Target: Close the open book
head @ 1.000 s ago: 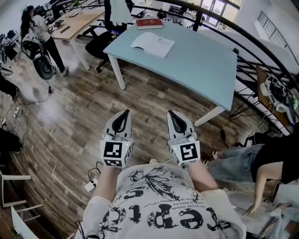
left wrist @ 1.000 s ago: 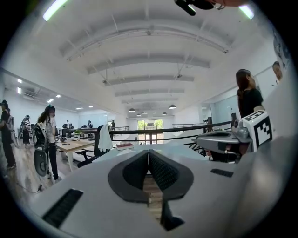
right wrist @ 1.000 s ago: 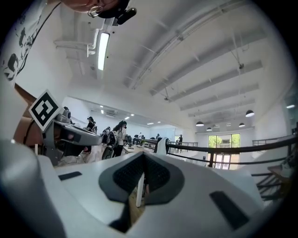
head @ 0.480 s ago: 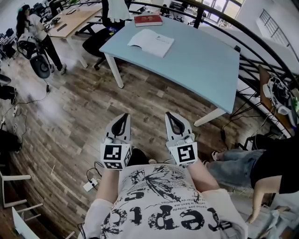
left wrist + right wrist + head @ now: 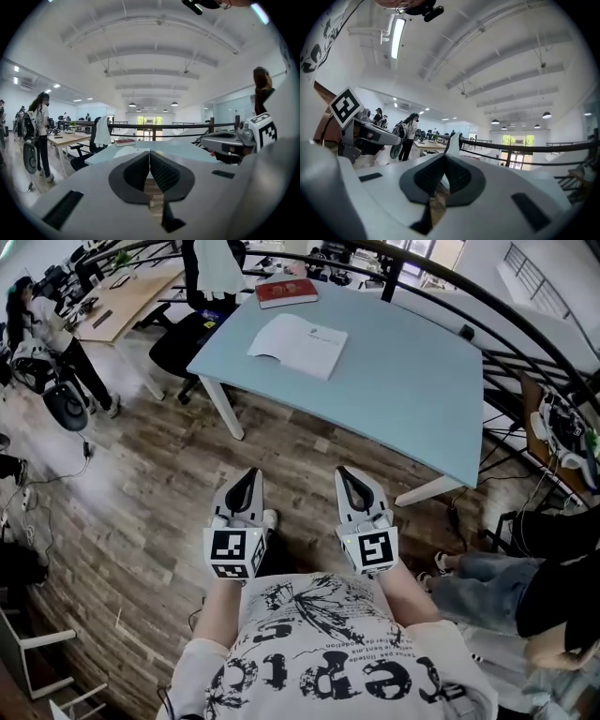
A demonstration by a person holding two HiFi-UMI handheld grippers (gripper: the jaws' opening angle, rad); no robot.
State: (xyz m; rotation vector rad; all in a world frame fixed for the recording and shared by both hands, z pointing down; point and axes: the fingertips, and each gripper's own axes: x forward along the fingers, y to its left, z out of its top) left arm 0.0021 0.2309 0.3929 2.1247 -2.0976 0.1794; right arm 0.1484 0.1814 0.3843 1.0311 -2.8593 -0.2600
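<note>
As I walk up to the table (image 5: pixel 412 381): its near edge sits closer to me than a second ago and the top fills more of the head view. I am still short of it, standing on the wooden floor (image 5: pixel 141 502).
Left gripper (image 5: pixel 250 474): clenched on nothing, jaws pressed together, held out in front of my body.
Right gripper (image 5: pixel 345 472): also closed and empty, beside the left one and apart from it.
Open book (image 5: pixel 298 345): lies flat with its pages up, toward the far left corner of the table and just inside the left edge. It is untouched and not yet closed.
Red book (image 5: pixel 286 292): closed, at the far left corner, just beyond the open book and not touching it.
Meaning for the task: only the approach has gained ground. I judge I must come up to the table before either gripper can fold one half of the open book over.
Containers: I see none on the table, so nothing is held in any.
</note>
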